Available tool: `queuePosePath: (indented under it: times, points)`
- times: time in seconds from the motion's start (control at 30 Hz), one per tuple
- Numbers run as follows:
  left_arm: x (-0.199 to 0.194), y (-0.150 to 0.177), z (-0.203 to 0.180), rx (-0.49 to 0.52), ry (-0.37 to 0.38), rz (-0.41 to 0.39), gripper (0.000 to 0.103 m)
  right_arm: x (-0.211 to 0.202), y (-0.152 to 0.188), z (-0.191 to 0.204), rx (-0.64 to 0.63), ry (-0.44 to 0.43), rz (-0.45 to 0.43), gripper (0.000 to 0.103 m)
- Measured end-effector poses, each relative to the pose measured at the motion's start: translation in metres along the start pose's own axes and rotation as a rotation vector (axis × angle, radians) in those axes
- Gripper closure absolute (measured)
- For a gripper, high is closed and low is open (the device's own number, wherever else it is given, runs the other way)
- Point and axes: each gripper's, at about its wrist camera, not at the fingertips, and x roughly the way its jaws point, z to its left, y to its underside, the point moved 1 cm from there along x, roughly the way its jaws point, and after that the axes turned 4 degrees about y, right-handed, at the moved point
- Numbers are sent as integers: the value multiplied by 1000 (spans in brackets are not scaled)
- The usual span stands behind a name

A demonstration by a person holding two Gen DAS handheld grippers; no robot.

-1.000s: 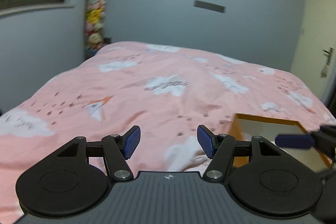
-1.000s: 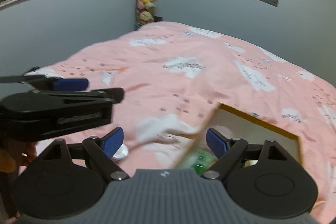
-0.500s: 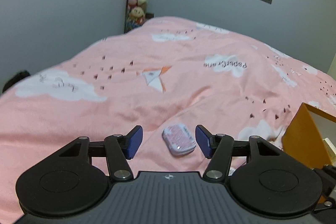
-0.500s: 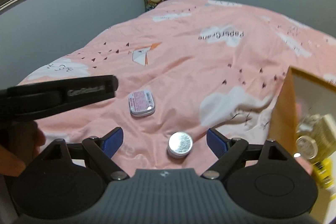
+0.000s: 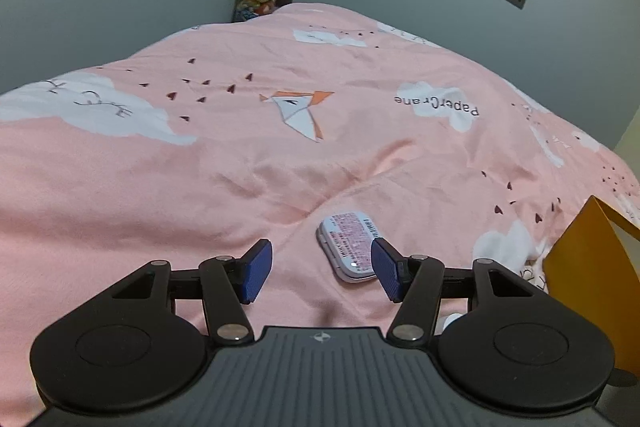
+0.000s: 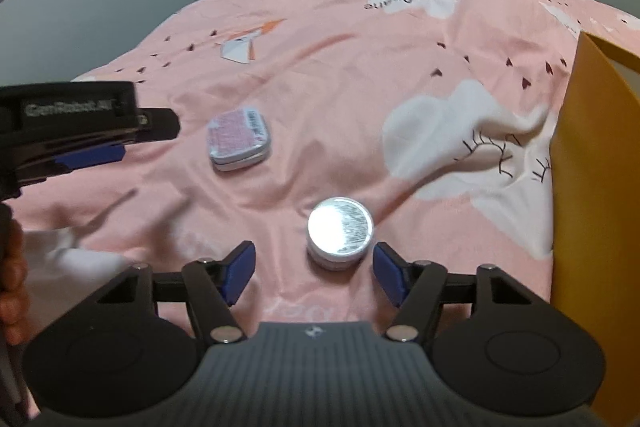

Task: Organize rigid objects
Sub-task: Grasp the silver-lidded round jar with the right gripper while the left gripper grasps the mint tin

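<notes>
Reaching for two tins at once, the person brings both claws low over the pink bedspread (image 5: 280,167). The left claw (image 5: 318,269) stands apart and empty; the flat rectangular tin (image 5: 349,247) lies just ahead of it, off-centre, its near corner close to the right-hand pad. The right claw (image 6: 310,269) has just been closing but remains apart, with nothing pressed between its pads; the round silver tin (image 6: 340,229) sits just ahead of them, nearer the right-hand one. The yellow box (image 6: 592,187) stands to the right of the round tin and looks like the place for both.

To do this step well, I judge each claw should be centred on its tin before closing, and pushed down a little into the soft quilt so the pads meet the low side walls, not the lids. The round tin's curved wall could slip sideways out of a skewed pinch; the rectangular one should be taken across its short, straight sides.

Both tins look hard, smooth metal: one with a shiny reflective lid, the other with a pink printed label and rounded corners. The cotton cover is wrinkled and yielding.
</notes>
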Motion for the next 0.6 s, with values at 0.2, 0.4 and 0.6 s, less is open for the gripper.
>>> queuePosePath:
  times: [0.2,0.4,0.6]
  points:
    - [14,1,-2,26,33,0,35,20,-6,-16,90,-23,16,55]
    - [30,1,-2,-21,27,9,25,30,-6,-23,102,-37,10,63]
    - [53,4,-15,2,-7,33,24,31,-6,-20,63,-22,-45,63]
